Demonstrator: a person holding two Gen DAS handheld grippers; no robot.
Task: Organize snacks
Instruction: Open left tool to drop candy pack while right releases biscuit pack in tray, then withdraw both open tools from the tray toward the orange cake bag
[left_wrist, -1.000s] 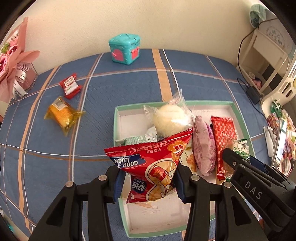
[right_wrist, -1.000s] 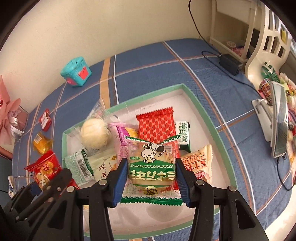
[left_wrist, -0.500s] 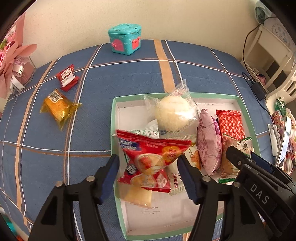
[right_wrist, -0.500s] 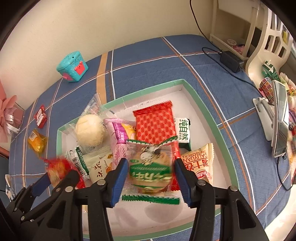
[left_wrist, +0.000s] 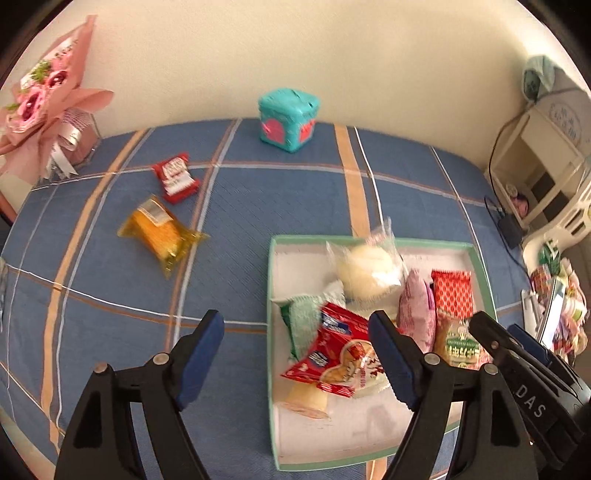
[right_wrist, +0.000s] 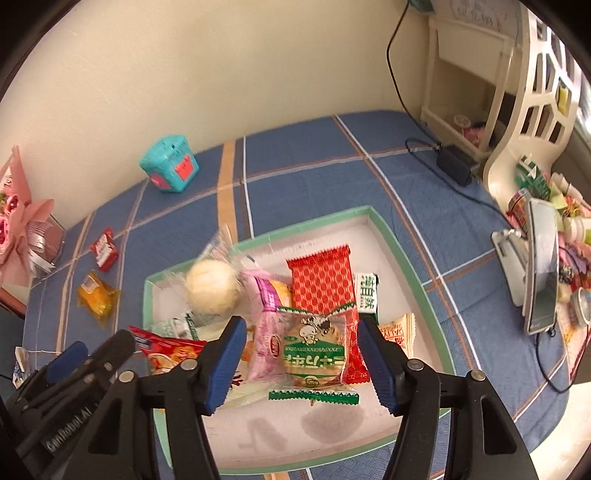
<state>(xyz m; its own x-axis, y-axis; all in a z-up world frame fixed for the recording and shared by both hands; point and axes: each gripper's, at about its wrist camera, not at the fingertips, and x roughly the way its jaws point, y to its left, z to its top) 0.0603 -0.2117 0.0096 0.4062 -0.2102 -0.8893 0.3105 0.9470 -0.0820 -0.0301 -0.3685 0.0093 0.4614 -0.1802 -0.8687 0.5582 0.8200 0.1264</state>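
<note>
Two loose snacks, a yellow clear-wrapped cake (left_wrist: 162, 234) and small red packet (left_wrist: 176, 178), lie on the blue plaid cloth (left_wrist: 258, 199) left of the green-rimmed tray (left_wrist: 270, 280), nearer the left gripper (left_wrist: 295, 354), both grippers spread empty, right gripper (right_wrist: 299, 363) over the tray.

Likely home bedroom: plaid bedspread (left_wrist: 288, 206), pink bouquet (left_wrist: 40, 92), white shelf unit (right_wrist: 480, 85).

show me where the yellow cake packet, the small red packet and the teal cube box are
yellow cake packet (left_wrist: 159, 230), left wrist view, middle of wrapper
small red packet (left_wrist: 176, 178), left wrist view, its face
teal cube box (left_wrist: 287, 119), left wrist view, front face
</note>
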